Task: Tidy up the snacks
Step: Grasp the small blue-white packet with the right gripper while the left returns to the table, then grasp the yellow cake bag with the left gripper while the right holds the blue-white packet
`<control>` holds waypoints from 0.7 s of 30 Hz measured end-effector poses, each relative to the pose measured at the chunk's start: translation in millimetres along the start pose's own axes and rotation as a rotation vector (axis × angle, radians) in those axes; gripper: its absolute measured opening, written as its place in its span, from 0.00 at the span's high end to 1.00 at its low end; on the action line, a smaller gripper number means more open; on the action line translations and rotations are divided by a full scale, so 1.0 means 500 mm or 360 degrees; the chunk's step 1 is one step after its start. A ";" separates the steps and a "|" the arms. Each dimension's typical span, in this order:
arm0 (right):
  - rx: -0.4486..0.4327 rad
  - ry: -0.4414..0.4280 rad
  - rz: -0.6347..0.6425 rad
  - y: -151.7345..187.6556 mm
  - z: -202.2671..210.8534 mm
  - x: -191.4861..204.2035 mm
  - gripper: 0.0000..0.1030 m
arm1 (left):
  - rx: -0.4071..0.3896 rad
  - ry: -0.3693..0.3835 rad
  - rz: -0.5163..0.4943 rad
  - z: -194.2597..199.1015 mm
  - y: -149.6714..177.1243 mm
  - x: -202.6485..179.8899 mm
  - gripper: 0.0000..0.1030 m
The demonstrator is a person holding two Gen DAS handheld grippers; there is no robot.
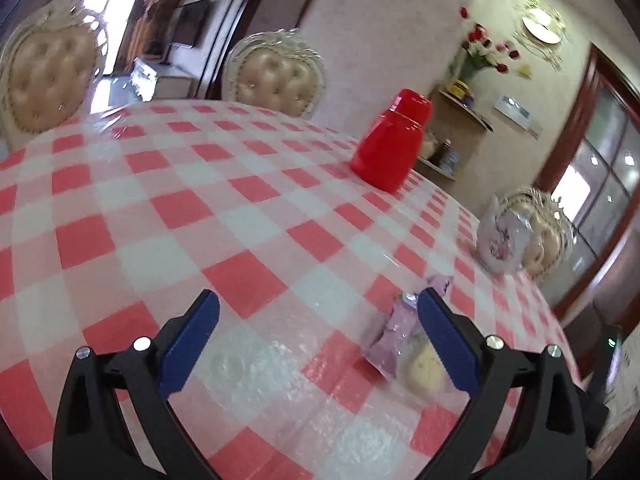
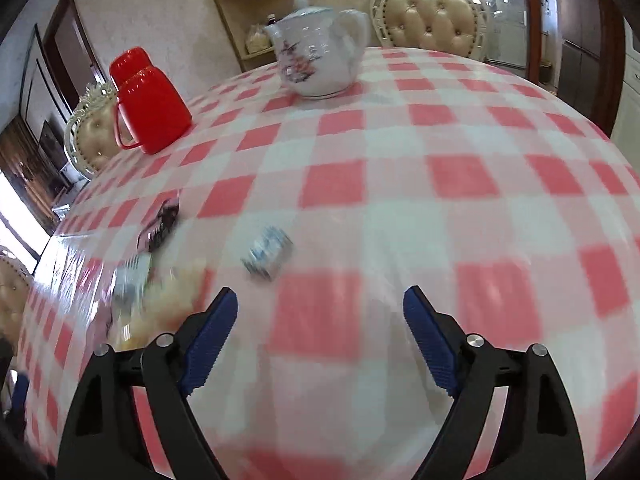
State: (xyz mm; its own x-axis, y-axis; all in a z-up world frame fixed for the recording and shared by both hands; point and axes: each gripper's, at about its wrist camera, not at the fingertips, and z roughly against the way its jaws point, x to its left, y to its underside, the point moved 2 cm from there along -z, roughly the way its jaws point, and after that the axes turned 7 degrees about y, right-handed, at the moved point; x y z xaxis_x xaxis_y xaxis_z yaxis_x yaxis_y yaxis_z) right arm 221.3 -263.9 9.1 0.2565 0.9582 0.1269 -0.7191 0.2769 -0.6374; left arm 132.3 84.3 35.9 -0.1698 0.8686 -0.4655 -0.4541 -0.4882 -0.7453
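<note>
The left gripper point(image 1: 318, 306) is hovering over the desk point(image 1: 160, 208), which is wearing a glossy red-and-white checked cloth; its blue-padded jaws are standing wide apart and gripping nothing. Just beside its right-hand finger, a pale purple plastic snack packet point(image 1: 394, 334) is lying flat on the cloth, with a round yellowish snack in clear wrap point(image 1: 424, 366) touching it and partly disappearing behind that finger. A tall red plastic jug with a lid point(image 1: 390, 142) is standing farther back, and a white ceramic teapot with a floral print point(image 1: 502, 240) is sitting near the desk's right edge, smeared by motion. The right gripper point(image 2: 320, 306) is likewise hanging above the cloth with its jaws spread wide and empty. Ahead of it and to the left, a small blue-and-white wrapped snack point(image 2: 267, 254) is lying alone, too blurred for its print to be read. Farther left, a dark shiny wrapper point(image 2: 160, 224) and a blurred heap of silvery and yellowish packets point(image 2: 148, 300) are resting near the desk's edge; their number cannot be told.
</note>
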 end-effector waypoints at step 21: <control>0.0053 -0.0291 0.0206 0.151 0.123 0.040 0.79 | 0.0368 0.0137 -0.0218 -0.087 0.015 -0.022 0.04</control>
State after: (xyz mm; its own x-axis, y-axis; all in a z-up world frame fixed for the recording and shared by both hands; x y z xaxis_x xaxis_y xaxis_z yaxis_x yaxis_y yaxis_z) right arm 132.5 -219.5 10.4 0.0412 0.9822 0.1831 -0.7599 0.1498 -0.6325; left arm 168.8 67.2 14.5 -0.0224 0.9100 -0.4140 -0.6567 -0.3256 -0.6802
